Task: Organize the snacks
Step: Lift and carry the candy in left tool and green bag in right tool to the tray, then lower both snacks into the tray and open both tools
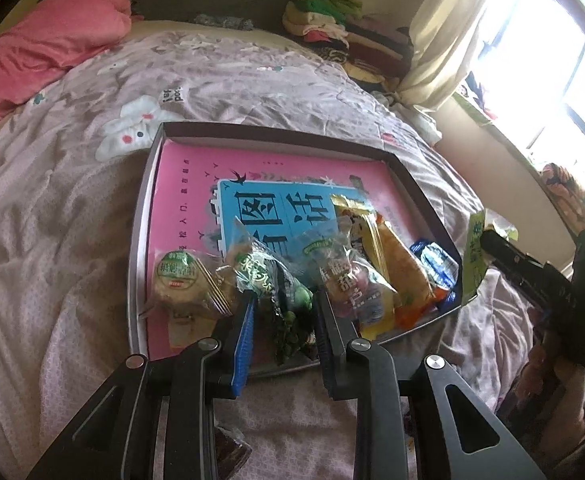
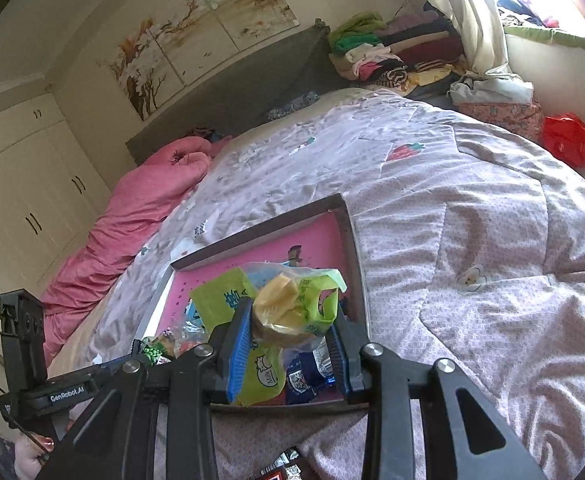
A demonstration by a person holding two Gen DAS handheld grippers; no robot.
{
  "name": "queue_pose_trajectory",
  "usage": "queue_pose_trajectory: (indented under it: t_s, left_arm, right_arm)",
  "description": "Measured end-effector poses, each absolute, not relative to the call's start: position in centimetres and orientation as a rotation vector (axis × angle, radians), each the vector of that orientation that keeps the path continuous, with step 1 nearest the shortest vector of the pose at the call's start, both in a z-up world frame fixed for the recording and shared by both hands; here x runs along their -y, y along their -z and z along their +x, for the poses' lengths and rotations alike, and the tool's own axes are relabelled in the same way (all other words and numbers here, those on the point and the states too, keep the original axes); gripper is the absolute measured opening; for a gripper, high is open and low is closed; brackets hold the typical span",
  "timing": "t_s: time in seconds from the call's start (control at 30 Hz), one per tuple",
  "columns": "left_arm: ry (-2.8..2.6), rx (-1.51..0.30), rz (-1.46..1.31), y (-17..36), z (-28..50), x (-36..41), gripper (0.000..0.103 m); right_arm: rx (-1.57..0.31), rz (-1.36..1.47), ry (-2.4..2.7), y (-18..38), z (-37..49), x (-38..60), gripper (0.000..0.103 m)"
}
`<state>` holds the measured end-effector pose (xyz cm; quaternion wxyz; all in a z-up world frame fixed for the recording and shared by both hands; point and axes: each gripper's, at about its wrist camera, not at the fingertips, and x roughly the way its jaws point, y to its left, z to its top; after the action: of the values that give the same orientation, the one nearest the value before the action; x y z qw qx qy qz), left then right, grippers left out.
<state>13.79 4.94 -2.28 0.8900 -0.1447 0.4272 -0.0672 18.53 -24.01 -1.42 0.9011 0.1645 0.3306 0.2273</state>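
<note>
A shallow box with a pink printed bottom lies on the bed. Along its near side lie several snacks: a round cake packet, a pink packet, an orange packet and blue packets. My left gripper is shut on a dark green snack packet just over the box's near edge. My right gripper is shut on a light green packet with a yellow cake inside, held above the box's near right corner. That gripper also shows at the right of the left wrist view.
The bed is covered by a pale patterned quilt with a pink duvet at the far left. Folded clothes pile by the curtain and window. A dark packet lies on the quilt just below the box. A hand holds the left gripper.
</note>
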Motion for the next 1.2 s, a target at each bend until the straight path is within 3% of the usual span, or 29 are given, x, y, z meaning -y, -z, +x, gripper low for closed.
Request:
queue_pose_trajectory:
  t_s: [0.83, 1.2]
  left_arm:
    - [0.132, -0.898, -0.227, 2.7, 14.7, -3.7, 0.029]
    - [0.132, -0.902, -0.232, 2.7, 14.8, -3.7, 0.029]
  right_arm:
    - [-0.766, 0.246, -0.44, 3.5, 20.2, 21.4, 0.035]
    - [-0.779, 0.225, -0.435, 3.9, 20.1, 21.0, 0.041]
